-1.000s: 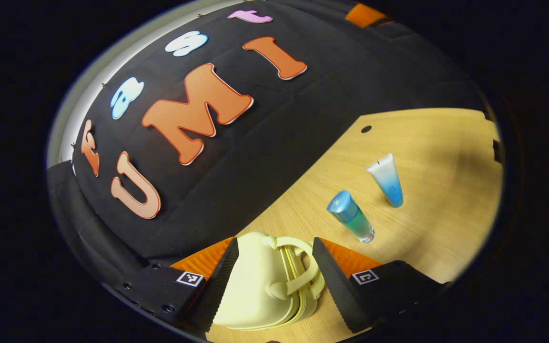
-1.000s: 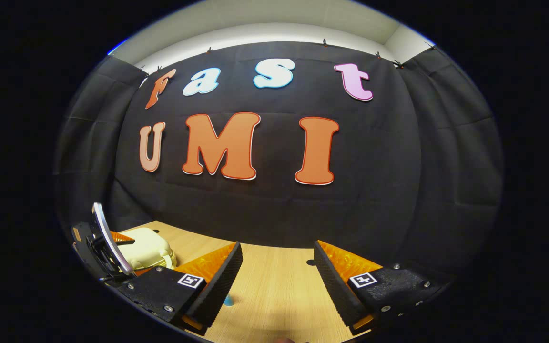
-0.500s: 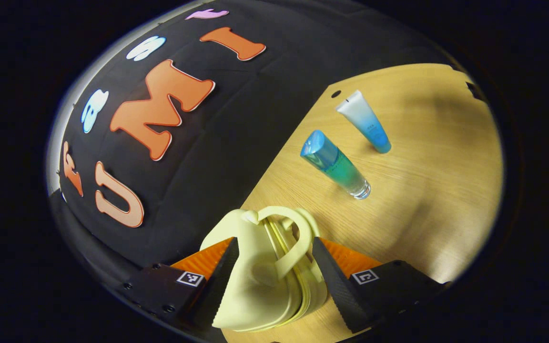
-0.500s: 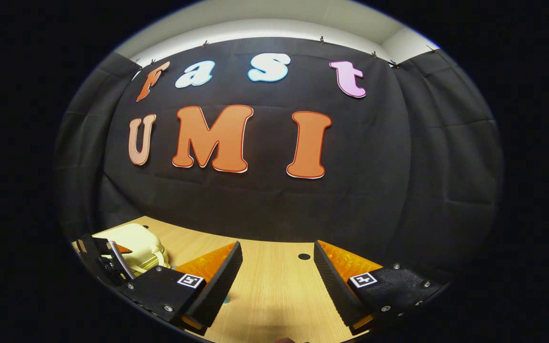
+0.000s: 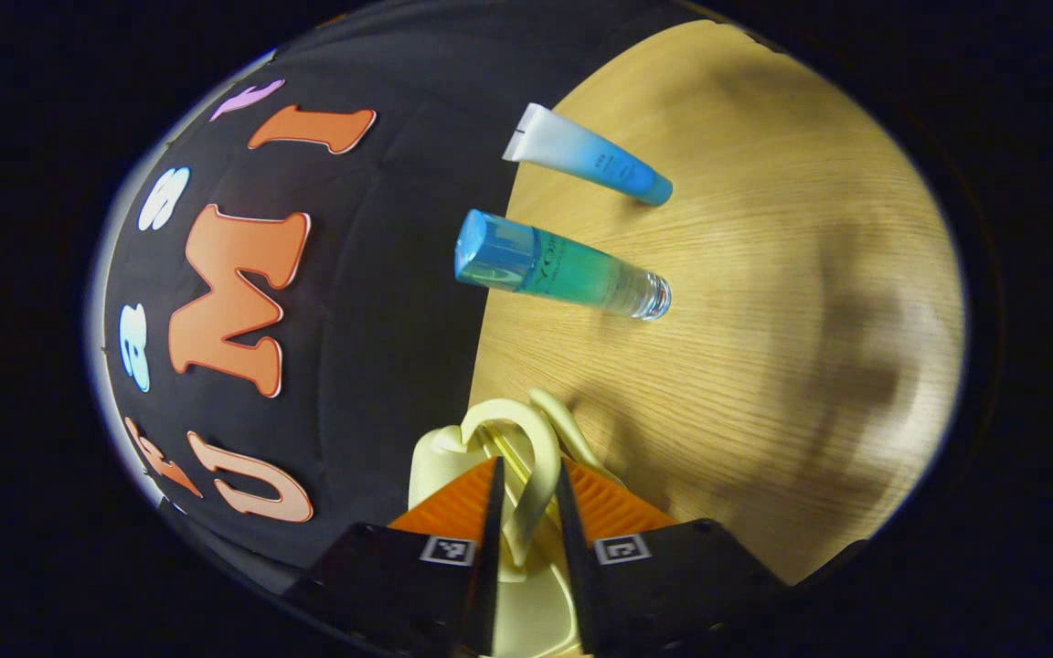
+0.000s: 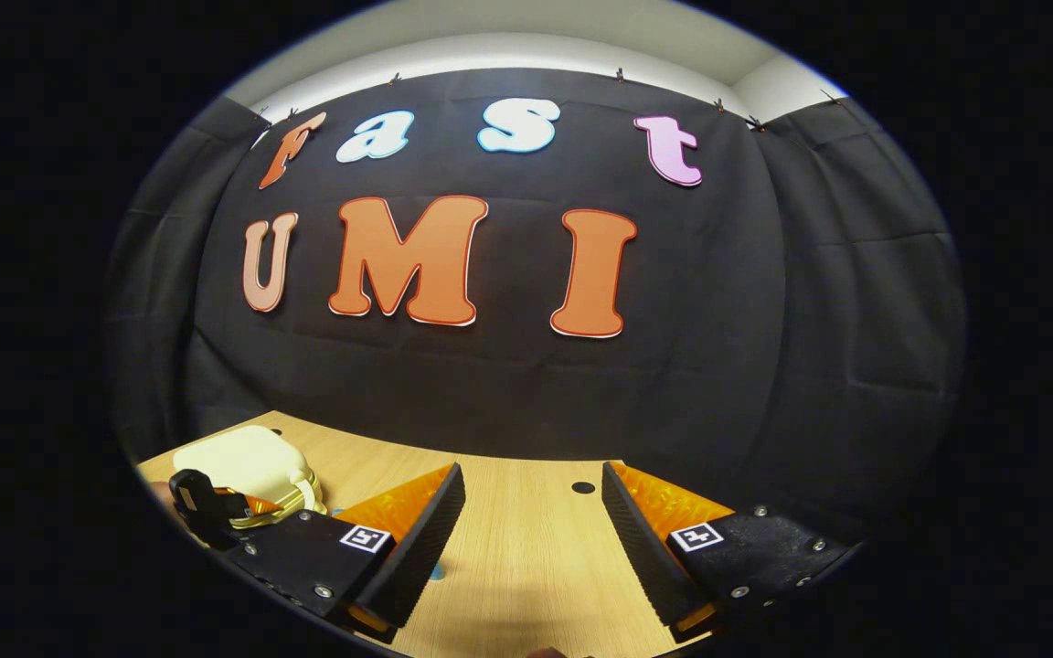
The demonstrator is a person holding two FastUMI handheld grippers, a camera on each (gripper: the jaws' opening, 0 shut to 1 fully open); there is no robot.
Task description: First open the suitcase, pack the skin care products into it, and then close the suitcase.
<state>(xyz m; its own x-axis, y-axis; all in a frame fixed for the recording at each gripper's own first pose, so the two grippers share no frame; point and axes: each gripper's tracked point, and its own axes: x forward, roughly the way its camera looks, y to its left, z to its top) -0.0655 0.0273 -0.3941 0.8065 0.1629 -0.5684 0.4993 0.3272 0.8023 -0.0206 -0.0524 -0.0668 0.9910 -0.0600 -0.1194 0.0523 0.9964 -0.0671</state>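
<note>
A recording booth: black cloth wall [image 6: 508,384] (clipped up along its top) behind a bare wooden table [image 6: 526,557].

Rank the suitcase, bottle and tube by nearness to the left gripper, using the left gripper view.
1. Suitcase: its handle sits between the left gripper's fingers.
2. Bottle: farther out on the table, standing.
3. Tube: farthest, beyond the bottle.

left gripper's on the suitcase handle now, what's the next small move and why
Probably lift the handle gently to swing the lid up. The left gripper has its fingers closed onto the handle loop of the pale yellow suitcase, which looks shut, while the bottle and tube stand unpacked on the table. The right gripper is open and holds nothing.
</note>
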